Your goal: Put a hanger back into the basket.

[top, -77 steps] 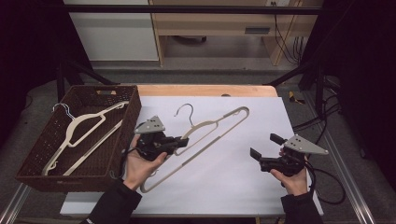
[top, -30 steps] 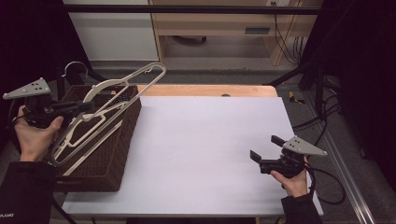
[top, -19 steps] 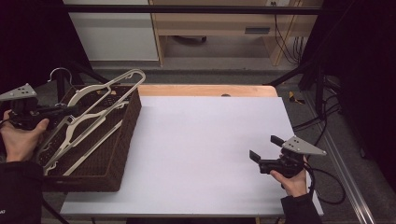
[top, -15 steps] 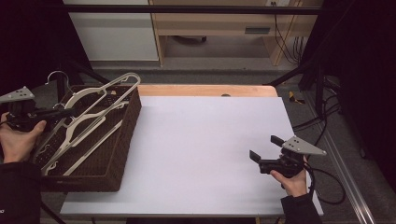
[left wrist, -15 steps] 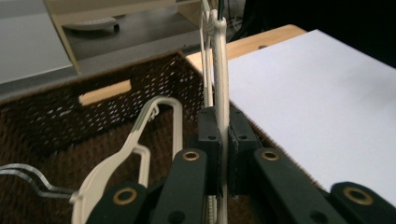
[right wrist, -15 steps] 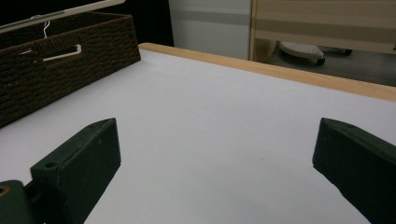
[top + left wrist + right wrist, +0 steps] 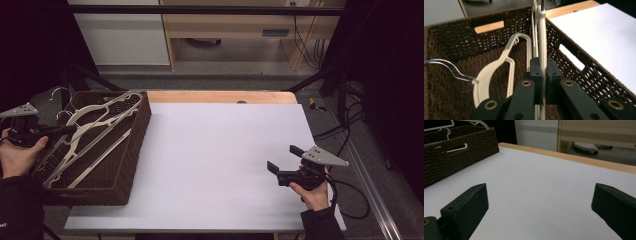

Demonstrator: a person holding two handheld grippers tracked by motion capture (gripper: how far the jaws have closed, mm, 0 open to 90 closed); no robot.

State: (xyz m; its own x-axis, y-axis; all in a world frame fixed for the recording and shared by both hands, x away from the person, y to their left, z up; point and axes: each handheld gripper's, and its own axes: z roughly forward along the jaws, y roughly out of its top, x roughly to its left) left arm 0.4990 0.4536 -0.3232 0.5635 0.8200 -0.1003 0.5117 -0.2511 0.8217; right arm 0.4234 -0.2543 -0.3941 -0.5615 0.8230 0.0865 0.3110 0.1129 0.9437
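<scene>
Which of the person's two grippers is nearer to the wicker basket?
Left. The left gripper is over the basket, shut on a cream hanger above another hanger lying inside. The right gripper rests open across the white table, apart from the basket.

A basket point(image 7: 127, 165) is set at the left edge of the table point(image 7: 215, 150). One hanger point(image 7: 491, 75) is laid inside it; a second hanger point(image 7: 100, 117) is held above it by the left tool point(image 7: 543, 75). The right tool point(image 7: 280, 165) is found well apart, near the table's right front corner.
</scene>
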